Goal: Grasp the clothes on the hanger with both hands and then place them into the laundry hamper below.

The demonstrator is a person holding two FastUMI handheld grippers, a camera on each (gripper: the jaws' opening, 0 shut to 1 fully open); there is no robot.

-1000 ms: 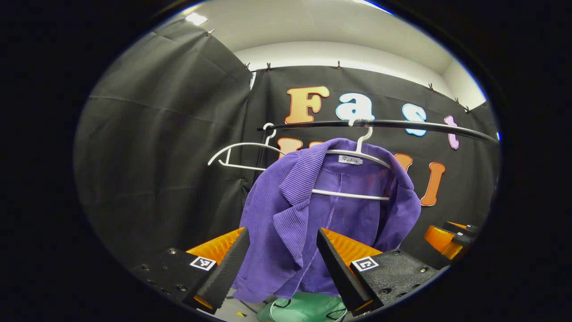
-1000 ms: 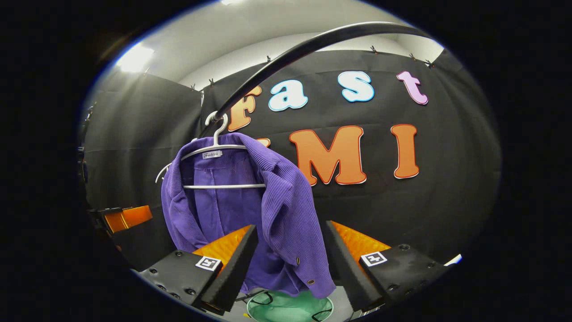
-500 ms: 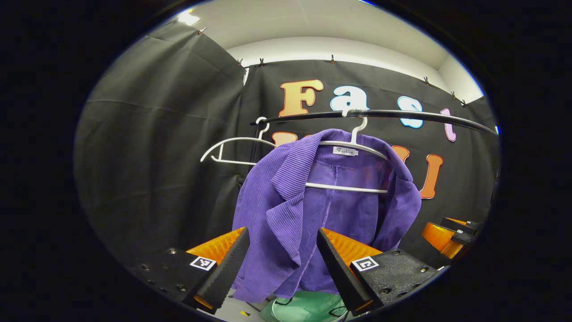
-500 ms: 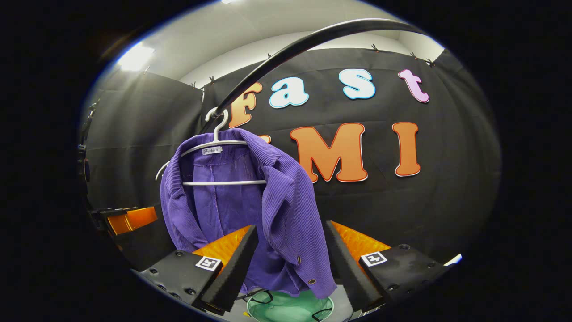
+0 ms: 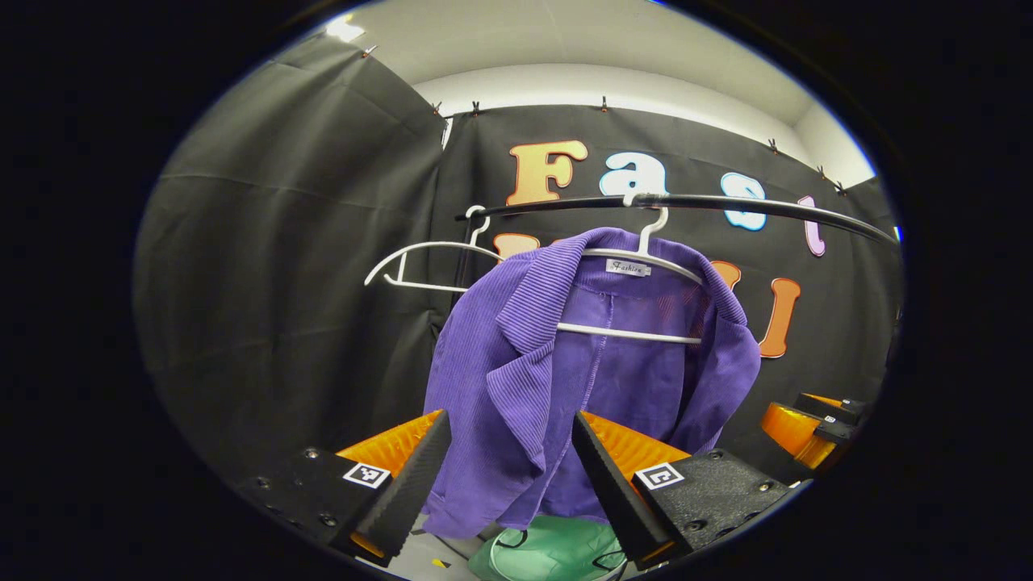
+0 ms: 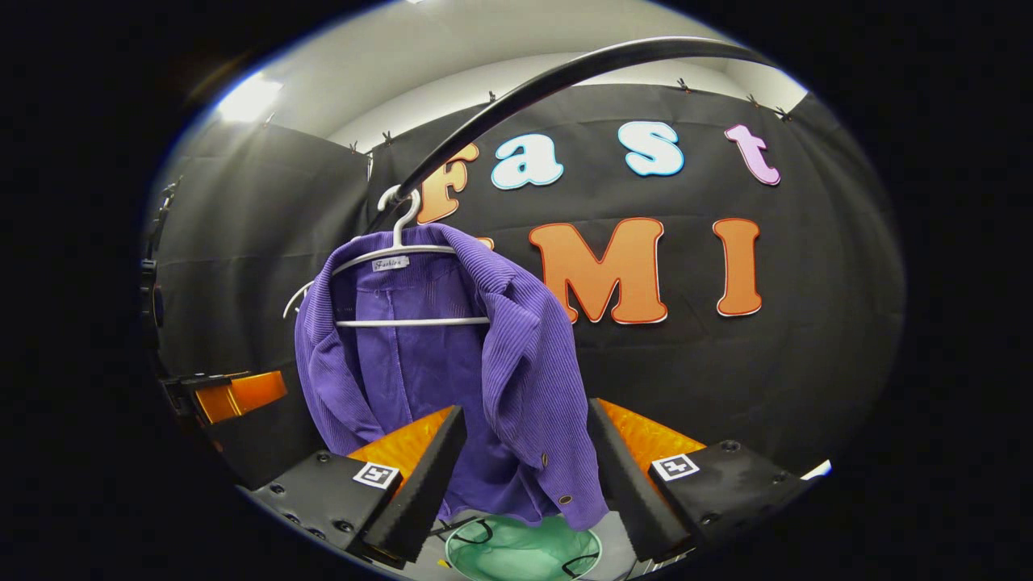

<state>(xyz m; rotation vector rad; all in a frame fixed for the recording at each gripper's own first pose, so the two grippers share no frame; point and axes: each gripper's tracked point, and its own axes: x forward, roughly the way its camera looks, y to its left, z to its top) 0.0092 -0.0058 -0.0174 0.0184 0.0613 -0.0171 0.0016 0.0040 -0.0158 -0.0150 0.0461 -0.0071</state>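
Observation:
A purple corduroy jacket (image 5: 557, 379) (image 6: 452, 371) hangs open on a white hanger (image 5: 646, 258) (image 6: 395, 250) from a black rail (image 5: 726, 206) (image 6: 565, 77). In the left gripper view my left gripper (image 5: 504, 476) is open, its fingers framing the jacket's left front panel without touching it. In the right gripper view my right gripper (image 6: 524, 476) is open around the jacket's right front panel with its buttons. Below the jacket sits a green laundry hamper (image 5: 549, 553) (image 6: 520, 553). The other gripper shows at the right edge (image 5: 811, 424) and at the left edge (image 6: 226, 391).
An empty white hanger (image 5: 428, 262) hangs on the same rail, left of the jacket, beside the rail's black upright post (image 5: 462, 266). Black cloth walls close the booth behind and to the left.
Both views shifted slightly: the jacket sits a little higher and nearer between each pair of fingers, and its hem has lifted. Both grippers stay open.

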